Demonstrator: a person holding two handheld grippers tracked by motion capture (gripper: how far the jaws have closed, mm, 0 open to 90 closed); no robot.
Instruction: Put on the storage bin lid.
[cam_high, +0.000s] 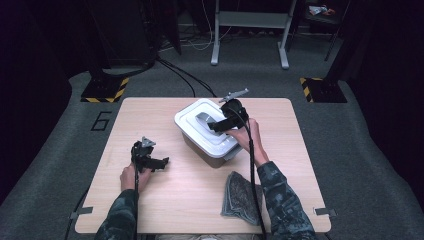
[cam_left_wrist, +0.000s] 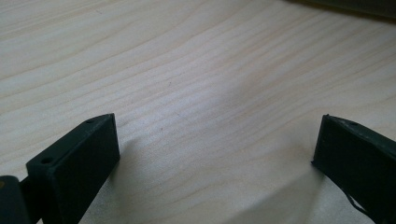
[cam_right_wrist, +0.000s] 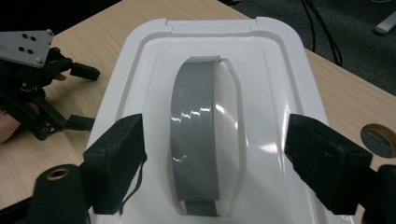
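While my right gripper (cam_right_wrist: 212, 154) hung over the white lid (cam_right_wrist: 280, 84), its jaws stood wide on either side of the grey handle (cam_right_wrist: 196, 135), pressing on nothing.

From the high view I saw the lidded box (cam_high: 207, 131) sitting near the middle of the wooden table (cam_high: 165, 200), turned at an angle, with the right gripper (cam_high: 216, 125) reaching across its top from the right. The grey handle lay flat in the lid's recess, between the spread pads and apart from both. My left gripper (cam_high: 162, 162) rested low on the table, well to the left of the box, and in its own view its jaws (cam_left_wrist: 215, 158) were parted with bare wood between them. A folded grey cloth (cam_high: 241, 196) lay near the table's front edge, beside my right forearm.
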